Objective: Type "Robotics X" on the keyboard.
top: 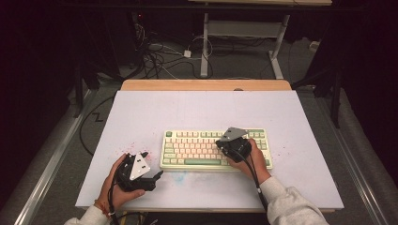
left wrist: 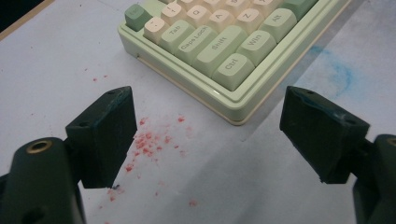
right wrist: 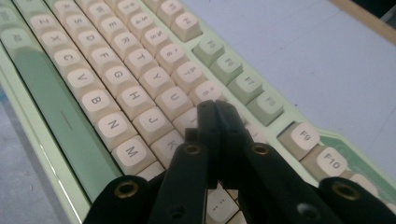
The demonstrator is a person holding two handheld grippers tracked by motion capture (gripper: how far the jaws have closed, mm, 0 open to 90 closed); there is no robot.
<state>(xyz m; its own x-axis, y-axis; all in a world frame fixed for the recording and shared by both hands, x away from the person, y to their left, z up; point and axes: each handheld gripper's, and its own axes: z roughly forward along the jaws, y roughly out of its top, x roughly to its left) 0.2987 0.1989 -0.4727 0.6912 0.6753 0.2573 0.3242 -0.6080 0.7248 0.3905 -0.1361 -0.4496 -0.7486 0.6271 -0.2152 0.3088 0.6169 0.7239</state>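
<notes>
A pale green keyboard (top: pixel 213 149) with cream keys lies on the white table top (top: pixel 206 108), a little in front of its middle. My right gripper (top: pixel 224 143) is shut with nothing in it, its tips low over the cream keys near the I and K keys (right wrist: pixel 217 114). My left gripper (top: pixel 155 166) rests at the front left, open wide, its jaws pointing toward the keyboard's front left corner (left wrist: pixel 233 114) with nothing between them (left wrist: pixel 210 135).
Red specks (left wrist: pixel 149 142) dot the table beside the keyboard's left end, and a faint blue smudge (left wrist: pixel 341 70) lies in front of it. A wooden strip (top: pixel 206 85) edges the table's far side. Beyond it stand a desk frame (top: pixel 244 42) and floor cables (top: pixel 155 56).
</notes>
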